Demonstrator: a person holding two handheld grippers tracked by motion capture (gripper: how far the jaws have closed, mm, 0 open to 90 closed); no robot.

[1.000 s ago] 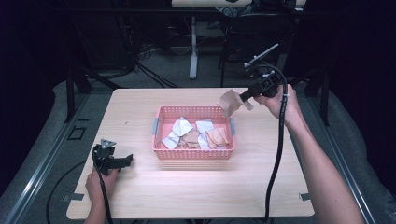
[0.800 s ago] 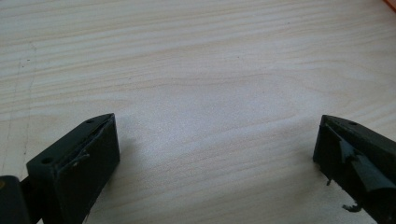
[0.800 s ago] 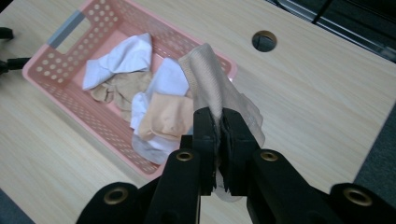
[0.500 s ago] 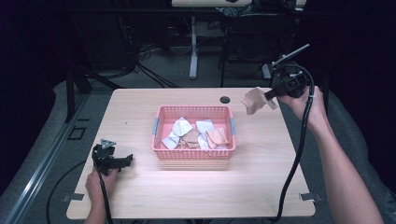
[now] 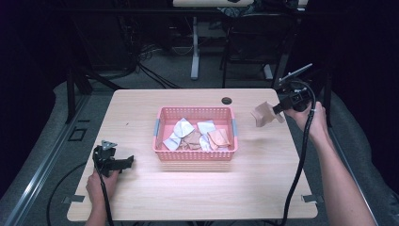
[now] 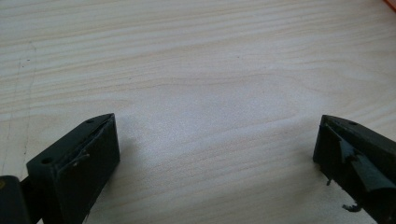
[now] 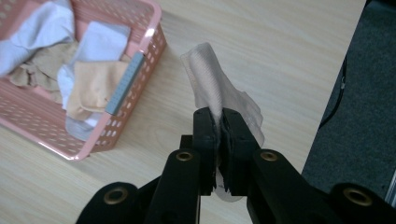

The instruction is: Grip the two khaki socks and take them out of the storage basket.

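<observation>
Right gripper [image 7: 219, 119] clamped tight on a beige sock [image 7: 212, 77], up off the table [image 5: 263, 160], right of the pink basket [image 5: 195, 155]. Left gripper [image 6: 217, 140] just parked there, jaws wide apart.

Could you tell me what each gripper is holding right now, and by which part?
The right gripper is shut on a beige sock, pinching its lower end. The left gripper is open over the table, holding nothing.

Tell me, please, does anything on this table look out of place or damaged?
Nothing looks damaged or spilled. The socks lie jumbled in the pink basket, which sits square on the table. The right gripper holds one beige sock beside the basket, off the table.
</observation>
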